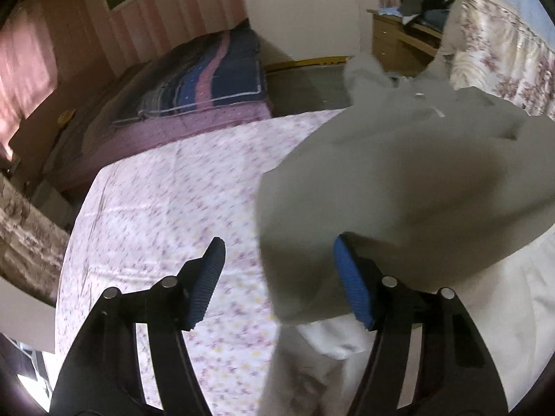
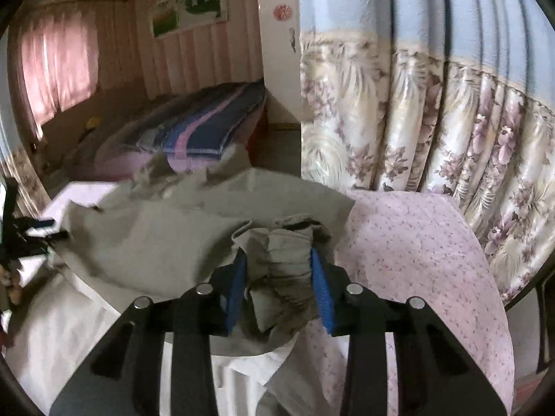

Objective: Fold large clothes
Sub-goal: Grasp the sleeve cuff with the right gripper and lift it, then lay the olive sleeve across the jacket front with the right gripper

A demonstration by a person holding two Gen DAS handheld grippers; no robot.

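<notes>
Garment (image 1: 399,180): grey-beige, plain.
Bedsheet (image 1: 166,208): pale pink, tiny purple floral print.
Curtain (image 2: 433,111): blue top, cream-mauve flowers.
Gripper pads (image 2: 321,287): blue.
Folded quilt (image 1: 215,79): navy, pink stripe, possibly dotted.

Dim indoor light, soft and warm, coming mainly through the pink curtain (image 2: 59,66) at the window. Pale glare on the blue-topped floral drape (image 2: 433,104). Strong fisheye bending at every edge, with black vignette in the corners. Motion blur across the grey garment (image 1: 399,173) and the flowered bedsheet (image 1: 166,208), smearing the print. Broad dark shadow on the garment's near fold. Far wall picture (image 2: 189,10) soft, perhaps from lens falloff. Blue finger pads (image 1: 350,284) sharper than anything behind.
</notes>
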